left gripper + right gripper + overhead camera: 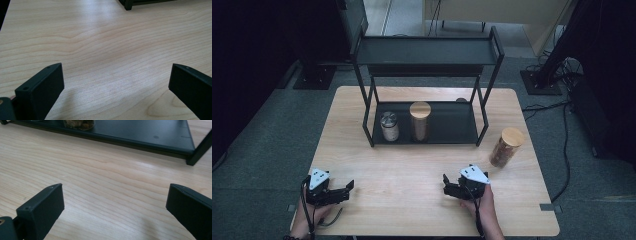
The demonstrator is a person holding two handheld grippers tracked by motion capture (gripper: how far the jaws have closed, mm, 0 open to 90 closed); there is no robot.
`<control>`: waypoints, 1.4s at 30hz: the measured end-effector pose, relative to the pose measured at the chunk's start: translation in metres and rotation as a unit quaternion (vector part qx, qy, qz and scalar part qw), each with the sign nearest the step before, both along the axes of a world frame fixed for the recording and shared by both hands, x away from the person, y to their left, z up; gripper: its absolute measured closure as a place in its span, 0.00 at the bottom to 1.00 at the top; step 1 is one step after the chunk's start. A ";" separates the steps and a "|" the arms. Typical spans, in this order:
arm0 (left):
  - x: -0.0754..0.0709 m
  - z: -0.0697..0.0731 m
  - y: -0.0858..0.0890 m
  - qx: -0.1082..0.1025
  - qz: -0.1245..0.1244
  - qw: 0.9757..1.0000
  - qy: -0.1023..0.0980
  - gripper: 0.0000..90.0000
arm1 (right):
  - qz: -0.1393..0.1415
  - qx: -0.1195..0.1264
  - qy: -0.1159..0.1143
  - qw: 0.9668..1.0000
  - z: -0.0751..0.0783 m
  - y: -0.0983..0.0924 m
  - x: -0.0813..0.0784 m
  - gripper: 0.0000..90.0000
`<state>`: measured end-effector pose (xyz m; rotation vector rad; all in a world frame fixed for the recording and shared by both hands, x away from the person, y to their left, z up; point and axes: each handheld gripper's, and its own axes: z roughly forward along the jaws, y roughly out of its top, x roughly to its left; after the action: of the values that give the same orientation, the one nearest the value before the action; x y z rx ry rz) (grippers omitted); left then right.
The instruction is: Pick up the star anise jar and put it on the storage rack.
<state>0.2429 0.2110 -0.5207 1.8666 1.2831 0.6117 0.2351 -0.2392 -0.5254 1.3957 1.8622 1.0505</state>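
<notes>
A black two-tier rack (428, 55) stands at the back middle of the wooden table (412, 165). On its lower shelf (452, 125) a short jar with a metal lid (389, 126) stands beside a tall jar with a wooden lid (420, 120). Another wooden-lidded jar (507, 146) stands on the table right of the rack. My left gripper (347, 190) rests near the front left edge, open and empty (116, 70). My right gripper (446, 185) sits at the front right, open as well (115, 187), facing the lower shelf (140, 135) and a jar's base (78, 123).
Bare wood lies between both grippers and the rack. A rack foot (128, 5) shows at the top of the left gripper view, and a rack leg (200, 150) at the right of the right gripper view. Cables and stands (542, 80) lie on the floor beyond.
</notes>
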 end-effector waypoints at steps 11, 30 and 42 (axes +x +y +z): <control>0.000 0.000 0.000 0.000 0.000 1.000 0.000 0.00 | -0.018 -0.010 0.005 1.000 -0.001 -0.021 -0.007 0.02; 0.000 0.000 0.000 0.001 0.000 1.000 0.000 0.00 | -0.051 -0.020 0.005 0.998 -0.001 -0.068 -0.022 0.02; 0.000 0.000 0.000 0.001 0.000 1.000 0.000 0.00 | -0.058 -0.027 0.006 0.998 -0.002 -0.088 -0.029 0.02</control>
<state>0.2428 0.2107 -0.5207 1.8679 1.2834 0.6134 0.2060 -0.3271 -0.5271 1.4619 1.7826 0.9291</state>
